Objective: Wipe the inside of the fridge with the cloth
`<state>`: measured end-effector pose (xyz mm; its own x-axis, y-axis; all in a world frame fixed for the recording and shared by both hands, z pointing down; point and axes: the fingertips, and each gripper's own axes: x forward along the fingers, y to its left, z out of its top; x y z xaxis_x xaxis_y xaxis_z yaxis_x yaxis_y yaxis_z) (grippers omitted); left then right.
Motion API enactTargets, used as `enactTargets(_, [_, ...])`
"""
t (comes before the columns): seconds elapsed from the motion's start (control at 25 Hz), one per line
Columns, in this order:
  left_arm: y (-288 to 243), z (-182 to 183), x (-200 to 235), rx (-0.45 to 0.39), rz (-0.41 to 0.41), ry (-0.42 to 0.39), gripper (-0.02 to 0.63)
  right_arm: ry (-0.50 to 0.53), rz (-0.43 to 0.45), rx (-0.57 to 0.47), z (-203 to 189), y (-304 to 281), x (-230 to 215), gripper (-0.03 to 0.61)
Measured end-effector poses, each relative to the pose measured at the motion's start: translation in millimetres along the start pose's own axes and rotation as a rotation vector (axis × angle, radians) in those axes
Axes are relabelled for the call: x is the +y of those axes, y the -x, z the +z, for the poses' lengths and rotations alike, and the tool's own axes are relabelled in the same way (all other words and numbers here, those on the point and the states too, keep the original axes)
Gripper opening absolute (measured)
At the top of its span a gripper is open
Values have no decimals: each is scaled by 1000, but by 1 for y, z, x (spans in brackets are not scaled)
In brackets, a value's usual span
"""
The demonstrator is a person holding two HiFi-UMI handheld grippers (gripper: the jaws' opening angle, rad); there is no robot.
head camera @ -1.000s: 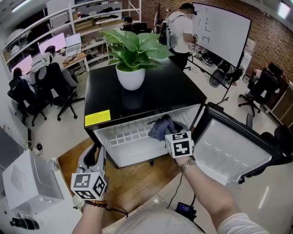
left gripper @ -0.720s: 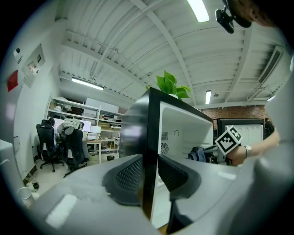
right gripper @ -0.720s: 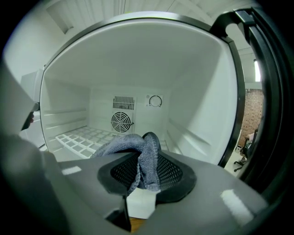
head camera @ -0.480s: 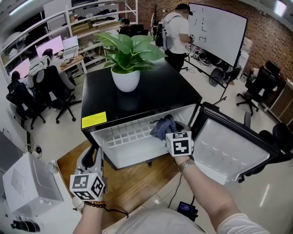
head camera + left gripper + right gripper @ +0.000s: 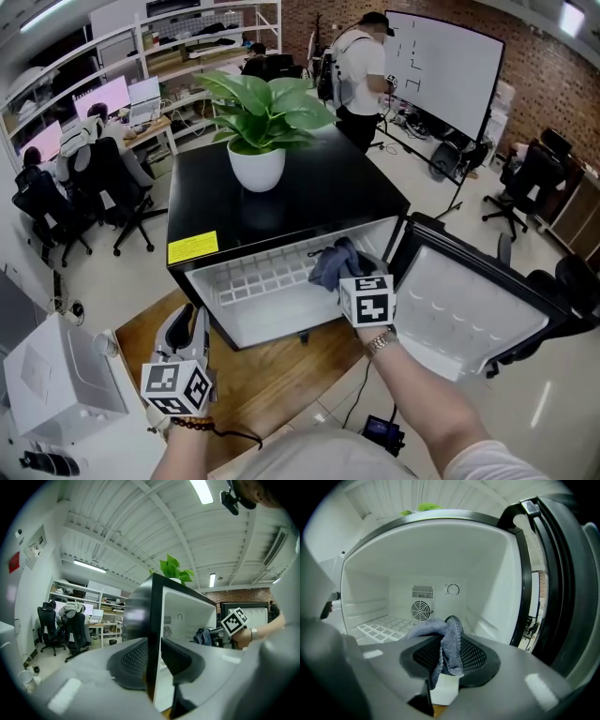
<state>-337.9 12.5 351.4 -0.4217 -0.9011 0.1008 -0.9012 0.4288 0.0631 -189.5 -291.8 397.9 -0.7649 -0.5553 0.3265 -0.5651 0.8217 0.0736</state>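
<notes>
The right gripper (image 5: 449, 660) is clamped on the cloth (image 5: 440, 630), which drapes over its jaws in a loose fold; it sits at the mouth of the fridge (image 5: 281, 202), toward the side of the open door (image 5: 469, 300), touching no surface as far as I can tell. Everything to be wiped lies straight ahead and below: the white shelf grid (image 5: 379, 625) down to the left, the fan grille (image 5: 422, 609) dead ahead on the back wall. The right-hand inner wall looks nearest. The left gripper (image 5: 153, 660) pinches the fridge's front left edge (steadying it, I'd judge), so the wiping falls to the right hand.
</notes>
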Motion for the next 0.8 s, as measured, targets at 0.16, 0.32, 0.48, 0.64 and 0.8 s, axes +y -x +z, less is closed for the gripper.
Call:
enactTargets(0.16, [12,-7,1,1,-3,-1,58,17,55,-22,7,11,10,110])
enactTargets(0.32, [20,-10,-10,-3,-52,-27,30,20,156,-37,12,25,30,110])
enactTargets(0.48, [14,-3,-52,-13,-146,-71,21,33,313,-81,19,49,43,110])
enactTargets(0.64, [6,1,-91,-20,-353,-110,35,80,481,-145,27,77,75,110])
enactTargets(0.8, [-5,12,-156,-6,-567,-111,170,110,675,-190,37,114,76,112])
